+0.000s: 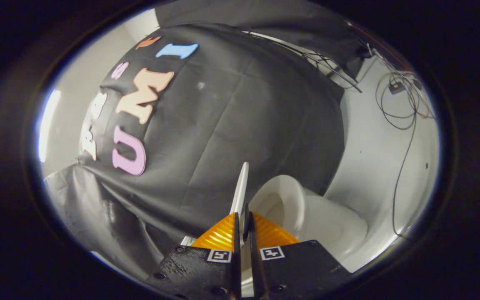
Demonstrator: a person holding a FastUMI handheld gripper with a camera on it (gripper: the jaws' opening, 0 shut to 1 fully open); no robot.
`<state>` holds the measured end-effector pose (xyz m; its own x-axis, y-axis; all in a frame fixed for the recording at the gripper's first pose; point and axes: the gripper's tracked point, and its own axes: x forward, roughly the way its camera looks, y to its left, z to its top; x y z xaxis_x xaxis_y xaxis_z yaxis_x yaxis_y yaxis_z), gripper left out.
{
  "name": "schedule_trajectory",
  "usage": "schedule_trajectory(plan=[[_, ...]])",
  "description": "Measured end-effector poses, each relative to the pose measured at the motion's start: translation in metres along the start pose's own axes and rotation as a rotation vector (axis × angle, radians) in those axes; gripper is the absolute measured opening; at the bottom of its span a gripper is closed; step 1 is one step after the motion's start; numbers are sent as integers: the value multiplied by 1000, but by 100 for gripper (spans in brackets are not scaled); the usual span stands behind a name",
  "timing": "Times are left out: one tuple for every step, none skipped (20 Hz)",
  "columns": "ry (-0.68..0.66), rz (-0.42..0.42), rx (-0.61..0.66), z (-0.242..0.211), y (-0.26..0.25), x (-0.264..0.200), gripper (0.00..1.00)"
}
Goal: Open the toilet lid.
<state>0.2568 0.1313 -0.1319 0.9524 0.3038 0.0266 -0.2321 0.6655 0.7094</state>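
My gripper (243, 221) is shut on the thin white toilet lid (241, 187), both fingers pressing on its edge. I see the lid edge-on, raised and standing up beyond the fingertips. To the right of the fingers sits the white toilet (327, 225), its seat ring and open bowl (279, 206) showing just past the lid.
The black cloth wall (231, 125) hangs close behind the lid and toilet. The white floor (381, 166) stretches to the right, with loose cables (402, 108) lying on it.
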Motion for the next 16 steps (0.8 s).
schedule_trajectory(plan=[[4, 10, -23, 2, 9, 0, 10], [9, 17, -49, 3, 18, 0, 10], [13, 20, -76, 4, 28, 1, 10], [16, 25, -105, 4, 38, 0, 10], [20, 33, -138, 5, 49, 1, 10], [23, 42, -174, 5, 62, 0, 10], [29, 52, -211, 5, 77, 2, 10], [32, 61, -248, 5, 91, 3, 10], [39, 69, -285, 3, 105, 3, 10], [45, 74, -321, 2, 121, 4, 11], [51, 77, -358, -1, 134, 5, 11], [60, 79, -391, -4, 147, 4, 11], [64, 83, -423, -7, 159, 4, 12], [72, 89, -456, -11, 169, 3, 13], [77, 95, -481, -13, 179, 5, 14], [87, 101, -511, -17, 191, 5, 15]])
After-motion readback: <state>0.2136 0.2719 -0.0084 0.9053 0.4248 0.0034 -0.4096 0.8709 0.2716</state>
